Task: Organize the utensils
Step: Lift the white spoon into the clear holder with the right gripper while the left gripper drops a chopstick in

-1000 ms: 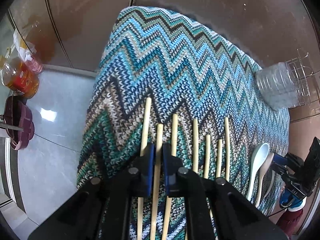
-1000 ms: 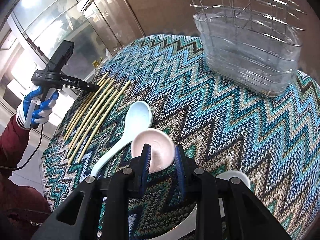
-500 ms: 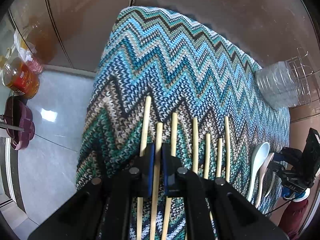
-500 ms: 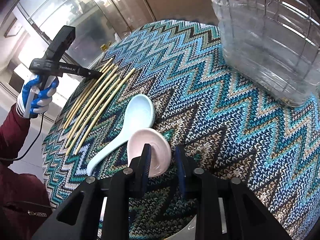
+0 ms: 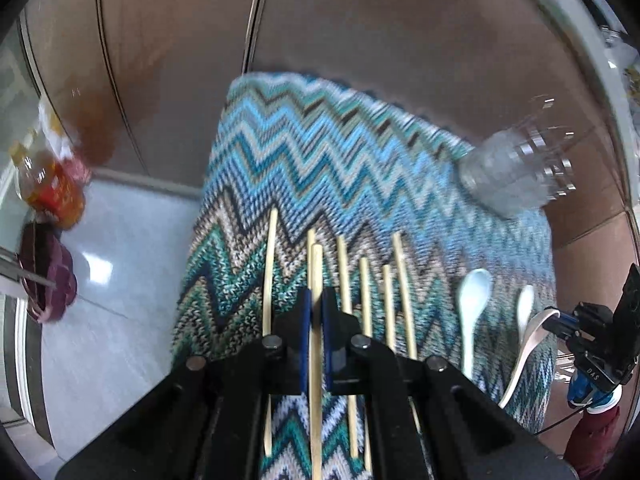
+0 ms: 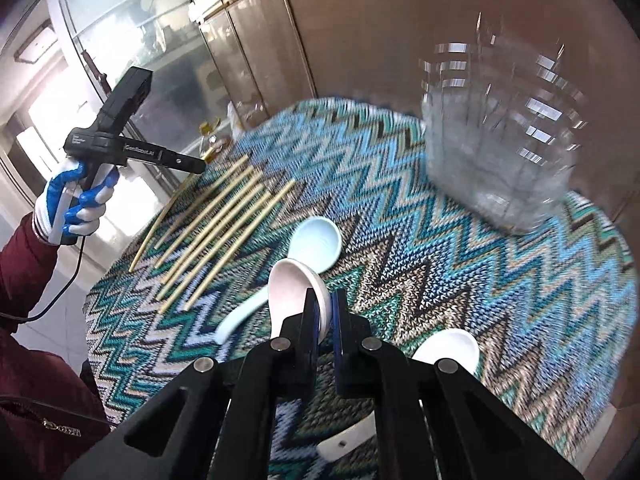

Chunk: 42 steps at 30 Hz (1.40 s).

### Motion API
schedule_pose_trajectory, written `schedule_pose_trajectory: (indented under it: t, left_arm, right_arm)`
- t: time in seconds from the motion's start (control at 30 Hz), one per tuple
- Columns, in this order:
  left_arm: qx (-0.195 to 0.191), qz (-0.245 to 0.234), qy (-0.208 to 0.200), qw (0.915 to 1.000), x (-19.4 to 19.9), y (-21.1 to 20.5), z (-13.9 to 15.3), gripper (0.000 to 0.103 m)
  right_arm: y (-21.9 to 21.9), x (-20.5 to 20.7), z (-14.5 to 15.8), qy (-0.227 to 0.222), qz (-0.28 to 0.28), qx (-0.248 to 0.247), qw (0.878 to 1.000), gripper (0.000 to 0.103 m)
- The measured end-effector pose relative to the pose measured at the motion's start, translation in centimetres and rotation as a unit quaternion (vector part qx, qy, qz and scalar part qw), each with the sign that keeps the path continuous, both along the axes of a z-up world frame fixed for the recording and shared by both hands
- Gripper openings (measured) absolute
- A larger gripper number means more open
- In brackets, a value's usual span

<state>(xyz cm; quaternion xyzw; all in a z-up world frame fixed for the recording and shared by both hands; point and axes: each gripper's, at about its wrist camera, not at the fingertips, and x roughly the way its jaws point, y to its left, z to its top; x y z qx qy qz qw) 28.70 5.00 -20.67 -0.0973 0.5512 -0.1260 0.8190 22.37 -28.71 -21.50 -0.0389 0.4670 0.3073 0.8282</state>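
Note:
My left gripper [image 5: 315, 300] is shut on one wooden chopstick [image 5: 316, 280] and holds it above the zigzag cloth [image 5: 320, 168]. Several other chopsticks [image 5: 366, 292] lie side by side on the cloth below; they also show in the right wrist view [image 6: 224, 236]. My right gripper [image 6: 325, 304] is shut on the pink ceramic spoon [image 6: 294, 284], lifted off the cloth. A pale blue spoon [image 6: 316, 240] and a white spoon [image 6: 448, 350] lie on the cloth. The clear wire-framed utensil holder [image 6: 500, 152] stands at the back right.
The table ends at the left, with tiled floor, an oil bottle [image 5: 48, 184] and a maroon container [image 5: 48, 280] below. Brown cabinet doors [image 5: 320, 20] stand behind the table. In the right wrist view the left gripper [image 6: 188, 164] hovers over the chopsticks' far ends.
My left gripper has lifted one chopstick off the cloth. My right gripper has closed on the pink spoon and raised it, tilting toward the utensil holder.

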Motion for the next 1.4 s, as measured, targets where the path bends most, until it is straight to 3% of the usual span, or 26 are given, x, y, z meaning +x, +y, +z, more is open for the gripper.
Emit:
schedule_pose_trajectory:
  t: [0.13, 0.23, 0.33, 0.43, 0.57, 0.73, 0.8, 0.97, 1.13, 1.23, 1.3, 1.37, 1.4]
  left_arm:
    - [-0.022, -0.004, -0.068, 0.9974, -1.4, -0.6, 5.5, 0.005]
    - [-0.042, -0.008, -0.144, 0.9887, -1.4, -2.3, 11.0, 0.005]
    - [-0.070, -0.007, -0.226, 0.9716, -1.2, -4.9, 16.2, 0.005]
    - [-0.116, 0.010, -0.298, 0.9475, -0.2, -8.0, 20.1, 0.005]
    - [-0.168, 0.038, -0.356, 0.9185, 2.1, -12.1, 22.3, 0.005]
    - [-0.163, 0.071, -0.409, 0.8949, 5.5, -17.0, 21.7, 0.005]
    - [-0.153, 0.078, -0.417, 0.8925, 6.5, -18.7, 20.7, 0.005]
    - [-0.107, 0.096, -0.441, 0.8859, 8.2, -21.8, 16.7, 0.005]
    - [-0.054, 0.106, -0.471, 0.8743, 8.3, -23.9, 13.2, 0.007]
    - [-0.046, 0.091, -0.469, 0.8774, 7.8, -24.1, 12.0, 0.008]
    - [-0.049, 0.085, -0.465, 0.8800, 7.5, -23.8, 12.0, 0.015]
    - [-0.045, 0.085, -0.473, 0.8757, 6.4, -23.3, 12.9, 0.036]
    - [-0.045, 0.087, -0.479, 0.8721, 5.7, -22.8, 13.4, 0.039]
  right_arm:
    - [-0.8, -1.8, 3.5, -0.052, -0.036, -0.005, 0.998, 0.006]
    - [-2.1, -1.9, 7.5, -0.116, -0.085, -0.004, 0.990, 0.006]
    - [-3.4, -1.5, 11.7, -0.195, -0.147, -0.009, 0.970, 0.006]
    - [-4.5, -0.5, 14.7, -0.267, -0.216, -0.007, 0.939, 0.006]
    - [-5.3, 1.4, 16.4, -0.339, -0.279, -0.015, 0.898, 0.006]
    - [-5.5, 4.7, 15.7, -0.383, -0.322, -0.048, 0.865, 0.006]
    - [-5.4, 6.1, 15.0, -0.395, -0.331, -0.068, 0.855, 0.006]
    - [-5.6, 8.4, 12.0, -0.394, -0.347, -0.089, 0.846, 0.006]
    - [-5.6, 8.8, 8.9, -0.383, -0.346, -0.086, 0.852, 0.008]
    - [-5.4, 9.0, 7.5, -0.371, -0.340, -0.080, 0.861, 0.018]
    - [-5.4, 8.5, 7.4, -0.372, -0.336, -0.070, 0.862, 0.026]
    - [-5.4, 7.9, 7.8, -0.375, -0.335, -0.061, 0.862, 0.032]
    - [-5.4, 7.7, 8.1, -0.377, -0.334, -0.057, 0.862, 0.033]
